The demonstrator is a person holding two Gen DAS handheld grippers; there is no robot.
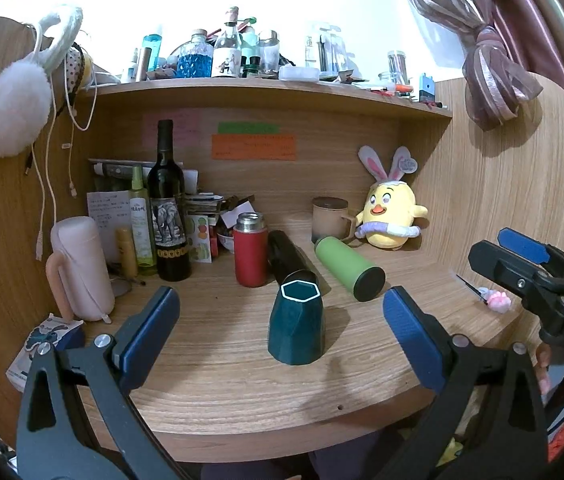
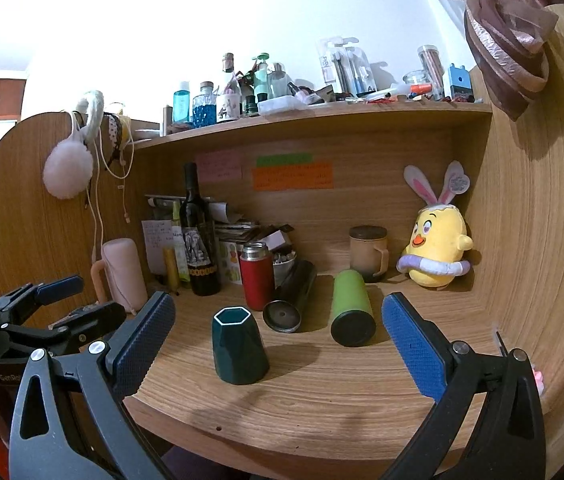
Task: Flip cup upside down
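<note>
A dark teal faceted cup [image 1: 296, 324] with a white hexagonal rim stands upright, mouth up, on the wooden desk [image 1: 242, 392]. It also shows in the right wrist view [image 2: 239, 350]. My left gripper [image 1: 282, 336] is open and empty, its blue pads either side of the cup and nearer the desk's front edge, not touching it. My right gripper [image 2: 278, 344] is open and empty, with the cup near its left pad. It also shows at the right of the left wrist view [image 1: 522, 256].
Behind the cup lie a black flask [image 1: 290, 260] and a green flask [image 1: 348, 268], and a red flask [image 1: 250, 254] stands upright. A wine bottle [image 1: 168, 208], pink jug [image 1: 80, 268], brown mug [image 1: 330, 218] and yellow plush chick [image 1: 390, 216] stand further back. A cluttered shelf [image 1: 274, 88] hangs above.
</note>
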